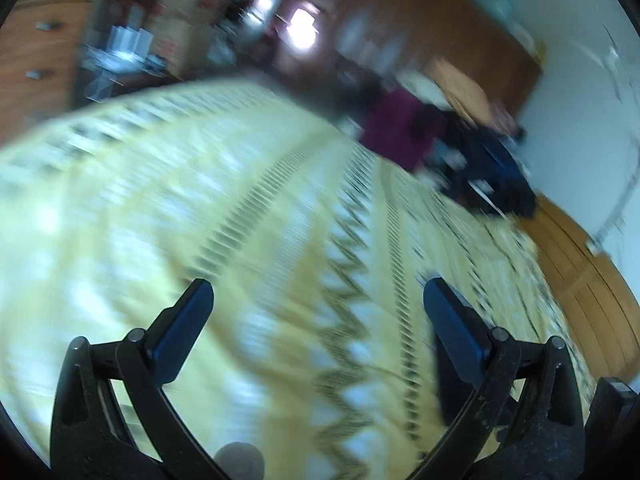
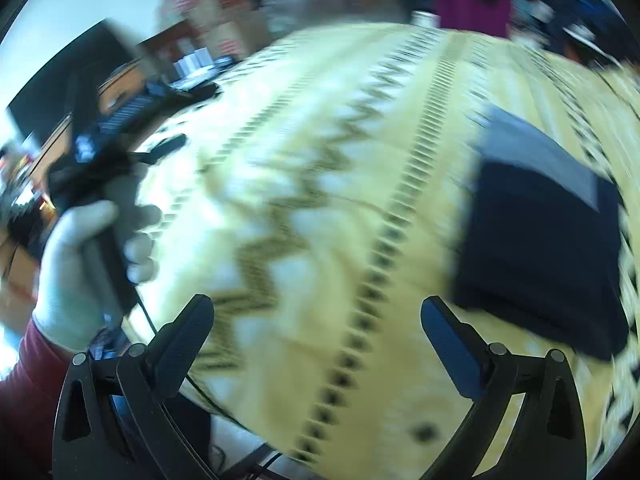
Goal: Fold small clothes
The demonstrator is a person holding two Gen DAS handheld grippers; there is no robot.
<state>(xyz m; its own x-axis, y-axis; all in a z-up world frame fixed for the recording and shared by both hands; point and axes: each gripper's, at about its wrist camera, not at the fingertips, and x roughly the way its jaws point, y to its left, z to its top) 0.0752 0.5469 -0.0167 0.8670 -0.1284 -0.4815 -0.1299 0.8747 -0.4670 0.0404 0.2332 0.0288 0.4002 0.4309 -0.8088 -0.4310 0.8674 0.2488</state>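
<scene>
**Folded dark garment lies off to the right, both tongs empty**

The folded dark garment (image 2: 540, 232) does not appear in my left wrist view at all. There my left tongs (image 1: 318, 300) stand wide apart with nothing between them, hanging over the yellow patterned cloth (image 1: 160, 220) that covers the surface. I cannot tell whether that surface is a bed or a counter. Ahead and to the right of the tongs, well beyond them at the far edge of the cloth, sits a blurred heap of maroon and dark clothes (image 1: 440, 148). I judge that to be the pile waiting to be folded, kept at the edge so the middle stays free as a working area. The whole picture is smeared, so details of the heap are beyond me.

In the right wrist view my right tongs (image 2: 316, 316) are likewise spread wide and grip nothing. The garment lies flat on the patterned cloth just ahead and to the right of the right finger, squared off with a lighter grey panel at its far end. It looks finished and set aside. To the left of the tongs my gloved left hand (image 2: 80, 264) grips the handle of the other tool, held above the cloth's edge. With both tongs empty, reaching for another piece seems the likely step.
</scene>
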